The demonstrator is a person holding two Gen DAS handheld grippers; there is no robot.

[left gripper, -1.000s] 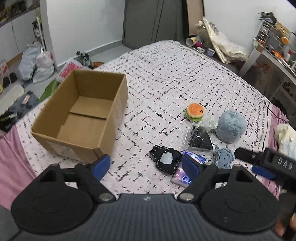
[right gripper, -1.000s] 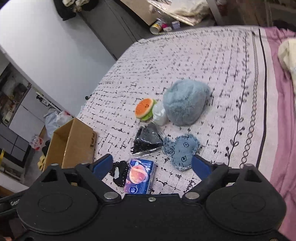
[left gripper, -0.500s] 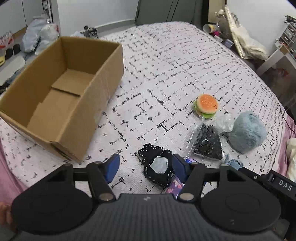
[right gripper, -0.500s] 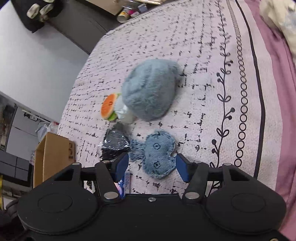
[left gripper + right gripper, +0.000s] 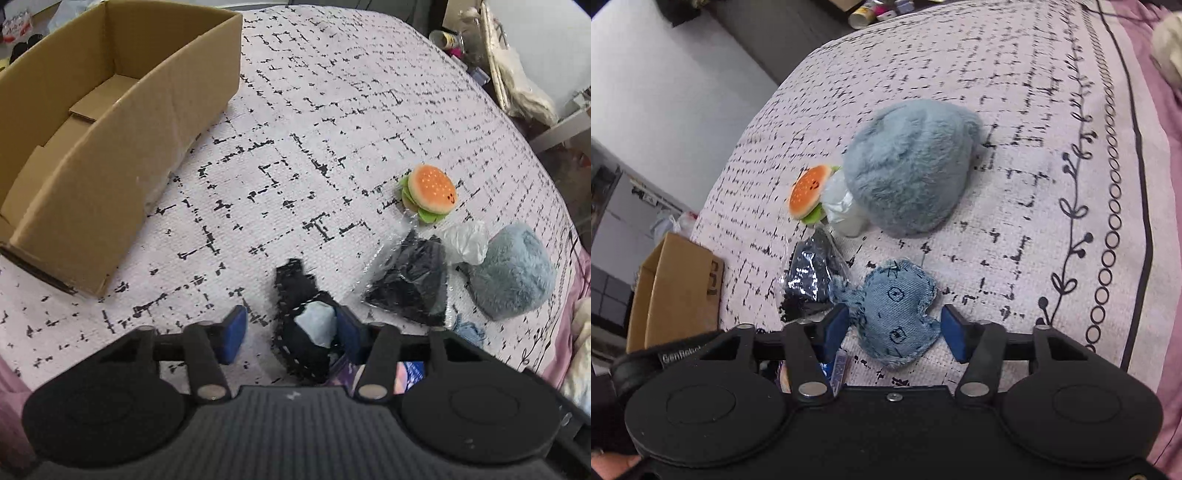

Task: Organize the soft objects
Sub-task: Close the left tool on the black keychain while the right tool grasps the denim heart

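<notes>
Both hand-held grippers have dropped toward the bed (image 5: 332,122), jaws closing. Left hand-held gripper (image 5: 291,334) straddles a black pouch (image 5: 301,295), right hand-held gripper (image 5: 894,330) a denim heart (image 5: 894,310), pads apart. Beyond lies a cardboard box (image 5: 122,122).

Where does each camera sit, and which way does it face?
Left wrist: on the left gripper, looking down at a black pouch between its closing jaws.
Right wrist: on the right gripper, looking down at a denim heart between its closing jaws.
Shared: burger toy, fluffy blue toy, cardboard box.
</notes>
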